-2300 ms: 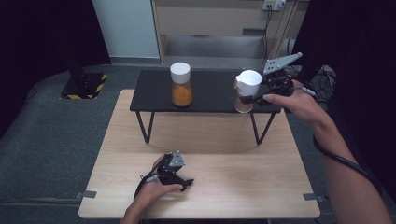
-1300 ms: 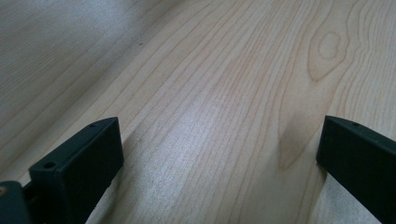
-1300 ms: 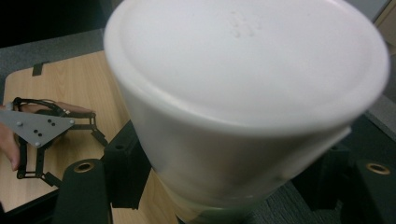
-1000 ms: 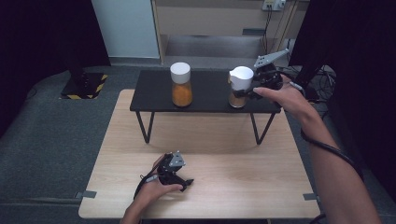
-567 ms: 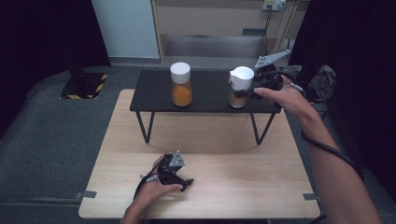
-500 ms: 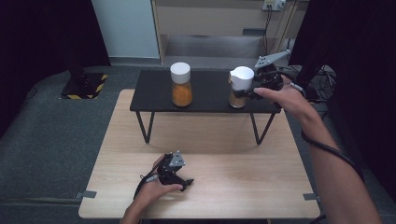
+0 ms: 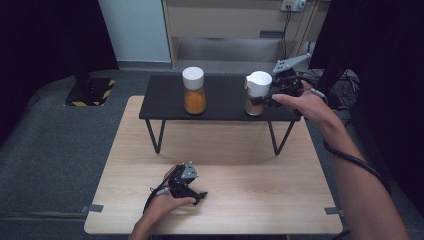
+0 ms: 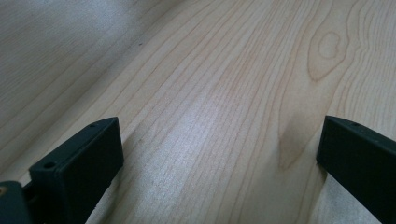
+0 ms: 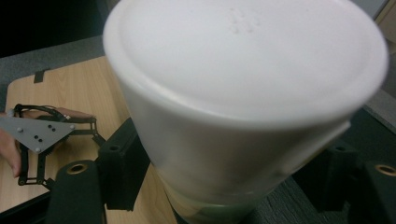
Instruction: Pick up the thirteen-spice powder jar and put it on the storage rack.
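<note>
In front of me stands a low black shelf (image 7: 220, 111) on thin legs, placed at the far edge of the light wooden table (image 7: 260, 200). On its left half I see a jar of orange powder (image 7: 193, 91) with a white cap, upright. Behind, on the grey floor, lies a black-yellow striped plate (image 7: 90, 92).

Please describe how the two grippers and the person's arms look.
Both the left gripper and the right gripper are black, each with two blocky jaws and a grey three-cornered plate on top. A black cable trails along the right forearm. No sleeves show.
</note>
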Action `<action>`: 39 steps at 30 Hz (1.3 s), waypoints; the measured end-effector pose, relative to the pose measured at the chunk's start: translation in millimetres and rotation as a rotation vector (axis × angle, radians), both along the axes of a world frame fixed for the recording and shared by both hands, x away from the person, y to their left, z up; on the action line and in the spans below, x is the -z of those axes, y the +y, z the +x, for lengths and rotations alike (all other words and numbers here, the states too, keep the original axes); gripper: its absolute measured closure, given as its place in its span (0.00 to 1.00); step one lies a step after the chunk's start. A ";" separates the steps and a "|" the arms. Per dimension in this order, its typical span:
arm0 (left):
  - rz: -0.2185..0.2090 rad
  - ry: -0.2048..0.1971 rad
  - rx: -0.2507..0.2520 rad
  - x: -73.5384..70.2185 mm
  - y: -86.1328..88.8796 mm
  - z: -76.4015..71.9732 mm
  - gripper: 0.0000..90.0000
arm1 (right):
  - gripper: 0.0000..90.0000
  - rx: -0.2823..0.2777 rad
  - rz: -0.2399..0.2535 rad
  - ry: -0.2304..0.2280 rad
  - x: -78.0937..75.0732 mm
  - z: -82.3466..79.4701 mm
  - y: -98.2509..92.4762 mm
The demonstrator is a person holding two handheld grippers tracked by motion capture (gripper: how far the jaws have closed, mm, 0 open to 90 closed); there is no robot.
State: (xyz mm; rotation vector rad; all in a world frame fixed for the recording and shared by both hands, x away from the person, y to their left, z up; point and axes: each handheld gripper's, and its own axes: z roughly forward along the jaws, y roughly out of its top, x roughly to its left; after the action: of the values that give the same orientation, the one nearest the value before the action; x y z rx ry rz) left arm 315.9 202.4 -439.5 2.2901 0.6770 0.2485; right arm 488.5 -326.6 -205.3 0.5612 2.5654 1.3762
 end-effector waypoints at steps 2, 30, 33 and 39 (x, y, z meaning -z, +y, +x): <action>0.000 0.000 0.000 0.0 0.0 0.1 0.00 | 0.26 0.003 -0.010 -0.008 -0.3 -1.6 -0.1; -0.001 0.000 -0.001 0.1 -0.1 -0.2 0.00 | 0.07 0.021 -0.042 -0.018 -5.8 -23.0 -19.6; -0.001 0.000 -0.001 0.1 -0.1 -0.2 0.00 | 0.07 0.023 -0.041 -0.017 -5.5 -24.7 -20.9; -0.001 0.000 -0.001 0.2 -0.1 -0.2 0.00 | 0.07 0.026 -0.046 -0.016 -4.7 -29.3 -23.2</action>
State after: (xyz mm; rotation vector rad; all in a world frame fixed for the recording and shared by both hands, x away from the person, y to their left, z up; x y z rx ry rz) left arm 315.7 202.3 -439.7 2.2887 0.6781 0.2490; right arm 459.2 -349.8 -200.6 0.5716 2.5606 1.3042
